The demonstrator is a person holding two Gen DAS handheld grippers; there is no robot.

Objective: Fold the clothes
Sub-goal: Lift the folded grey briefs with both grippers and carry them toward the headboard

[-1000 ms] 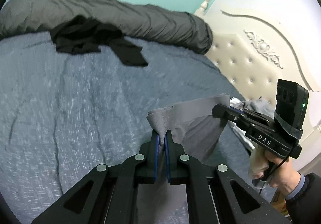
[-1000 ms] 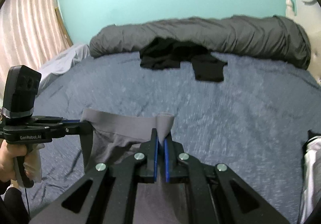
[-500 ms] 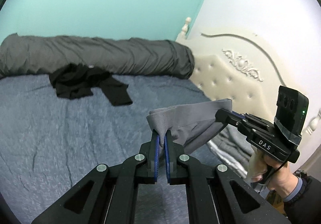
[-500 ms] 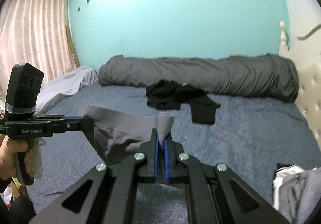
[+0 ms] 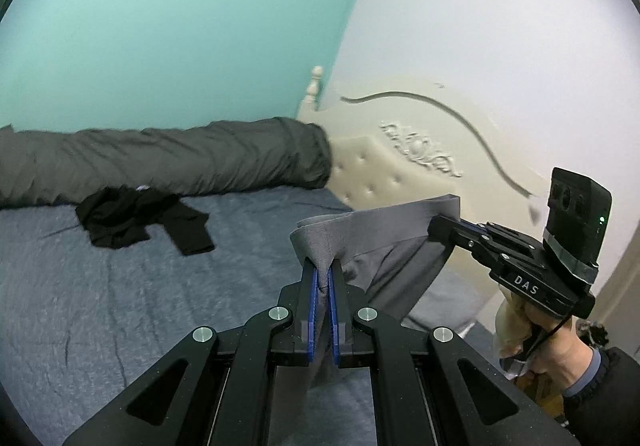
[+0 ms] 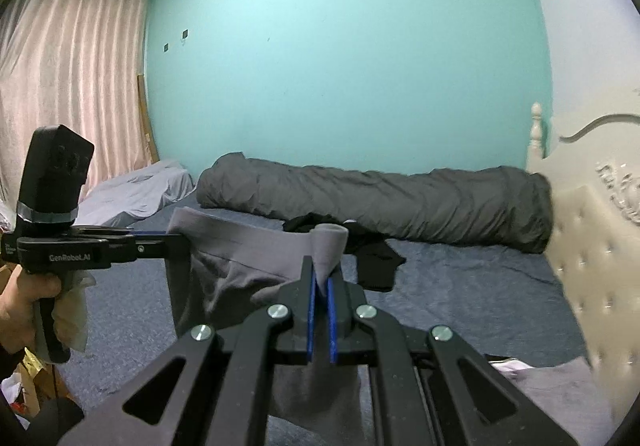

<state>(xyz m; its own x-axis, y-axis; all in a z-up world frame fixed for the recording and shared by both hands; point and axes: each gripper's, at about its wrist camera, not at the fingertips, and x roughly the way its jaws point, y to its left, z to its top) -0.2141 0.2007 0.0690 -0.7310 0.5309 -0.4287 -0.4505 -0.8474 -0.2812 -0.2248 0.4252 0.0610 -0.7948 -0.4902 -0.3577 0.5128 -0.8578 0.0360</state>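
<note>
Turquoise wall and blue-grey quilted bedspread [image 5: 120, 306] fill the left of the frame; a crumpled black garment [image 5: 136, 218] lies there, awaiting its turn. Centre, the left gripper [image 5: 323, 274] is clamped on the waistband of the grey stretch-knit underwear [image 5: 384, 246]. Right, the right gripper [image 5: 438, 224] pinches the opposite end, so the garment hangs spread above the bed, presumably for laying flat.
</note>
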